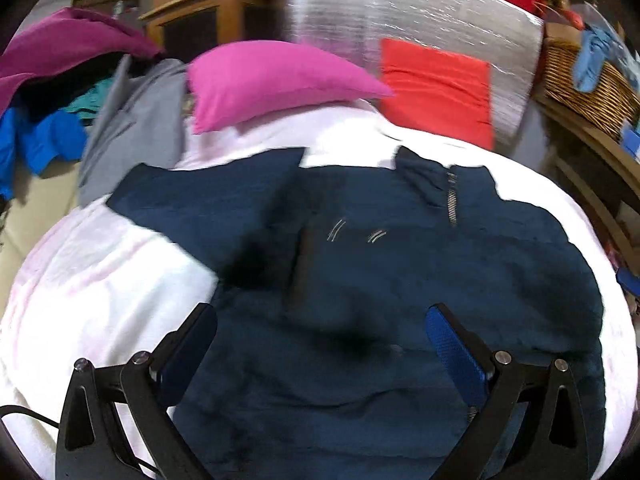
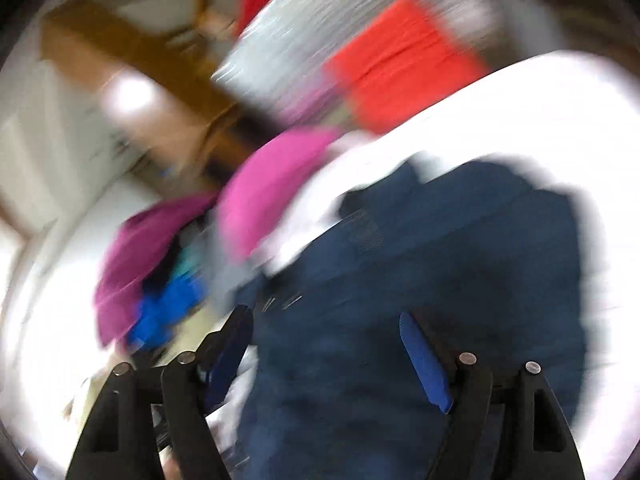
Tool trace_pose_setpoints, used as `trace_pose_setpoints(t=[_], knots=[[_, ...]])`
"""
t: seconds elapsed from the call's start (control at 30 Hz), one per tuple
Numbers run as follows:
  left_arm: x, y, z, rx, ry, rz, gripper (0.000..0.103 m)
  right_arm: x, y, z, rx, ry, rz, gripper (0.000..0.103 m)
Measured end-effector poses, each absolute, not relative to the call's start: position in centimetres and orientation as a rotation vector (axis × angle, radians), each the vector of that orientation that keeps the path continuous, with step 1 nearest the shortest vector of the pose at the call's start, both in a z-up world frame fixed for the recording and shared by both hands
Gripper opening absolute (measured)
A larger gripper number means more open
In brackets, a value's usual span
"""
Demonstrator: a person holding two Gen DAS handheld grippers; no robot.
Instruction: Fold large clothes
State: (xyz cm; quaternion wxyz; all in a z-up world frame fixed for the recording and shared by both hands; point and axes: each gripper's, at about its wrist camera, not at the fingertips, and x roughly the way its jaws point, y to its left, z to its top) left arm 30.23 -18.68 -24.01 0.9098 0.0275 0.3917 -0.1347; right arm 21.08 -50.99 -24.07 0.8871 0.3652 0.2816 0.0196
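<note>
A dark navy fleece top (image 1: pixel 360 280) with a short zip at the collar lies spread on a white bed cover (image 1: pixel 100 280); one sleeve is folded across its left side. My left gripper (image 1: pixel 320 320) is open and empty, hovering over the lower middle of the top. The right wrist view is strongly blurred. There the same navy top (image 2: pixel 440 280) lies below my right gripper (image 2: pixel 324 320), which is open and empty above its left part.
A pink pillow (image 1: pixel 272 80) and an orange-red cushion (image 1: pixel 436 84) lie at the head of the bed. A pile of clothes, magenta (image 1: pixel 60 52), blue and grey, sits at the left. A wicker basket (image 1: pixel 584 88) stands on a shelf at the right.
</note>
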Motion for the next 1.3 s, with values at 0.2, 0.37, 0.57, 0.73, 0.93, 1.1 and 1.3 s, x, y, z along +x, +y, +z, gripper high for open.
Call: trace_pose_setpoints(t=[0.2, 0.37, 0.57, 0.73, 0.93, 1.1, 1.3], knots=[[32.9, -18.2, -26.2, -0.003, 0.939, -0.206, 0.103, 20.0, -57.6, -28.0, 0.793, 0.647, -0.363, 0.079], [34.7, -16.2, -27.2, -0.029, 0.96, -0.108, 0.103, 21.6, -58.8, -30.9, 0.88, 0.724, -0.368, 0.078], [35.5, -16.2, -27.7, -0.032, 0.972, -0.134, 0.071, 23.6, -57.8, -33.5, 0.863, 0.822, -0.374, 0.046], [36.5, -16.6, -28.4, -0.046, 1.011, -0.14, 0.072, 22.6, -56.7, -32.1, 0.779, 0.768, -0.406, 0.032], [37.3, -16.7, -29.8, -0.099, 1.07, -0.199, 0.066, 23.2, -56.0, -32.9, 0.76, 0.805, -0.423, 0.03], [36.4, -18.7, -29.2, -0.025, 1.005, -0.261, 0.021, 23.6, -54.5, -31.3, 0.676, 0.77, -0.415, 0.029], [36.7, -18.0, -29.4, -0.079, 1.034, -0.241, 0.026, 23.4, -55.0, -32.0, 0.692, 0.794, -0.427, 0.028]])
